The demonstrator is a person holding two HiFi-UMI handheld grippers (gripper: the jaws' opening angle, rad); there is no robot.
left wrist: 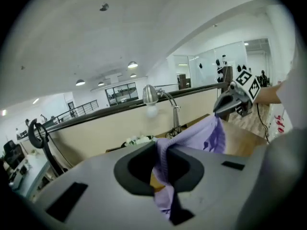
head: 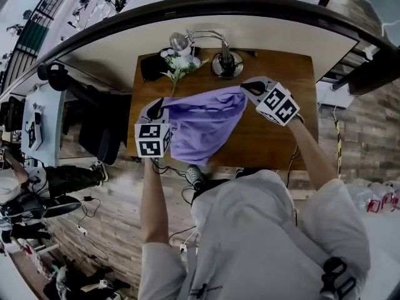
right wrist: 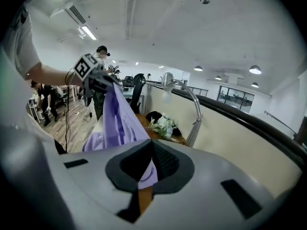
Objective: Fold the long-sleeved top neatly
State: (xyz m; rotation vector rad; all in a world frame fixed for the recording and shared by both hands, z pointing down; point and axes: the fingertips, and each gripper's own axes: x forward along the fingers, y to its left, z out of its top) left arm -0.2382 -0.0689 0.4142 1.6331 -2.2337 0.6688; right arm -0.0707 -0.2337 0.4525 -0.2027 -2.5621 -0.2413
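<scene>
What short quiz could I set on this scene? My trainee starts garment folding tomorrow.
1. True or false: the purple top lies flat on the wooden table.
2. Look at the left gripper and the right gripper. Which has its jaws shut on the top? A: left only. B: right only. C: both.
3. Fill the gap: at the table's far edge, next to the white flowers, stands a desk ____.

Key: 1 false, it hangs between the two grippers; 2 C; 3 lamp.
</scene>
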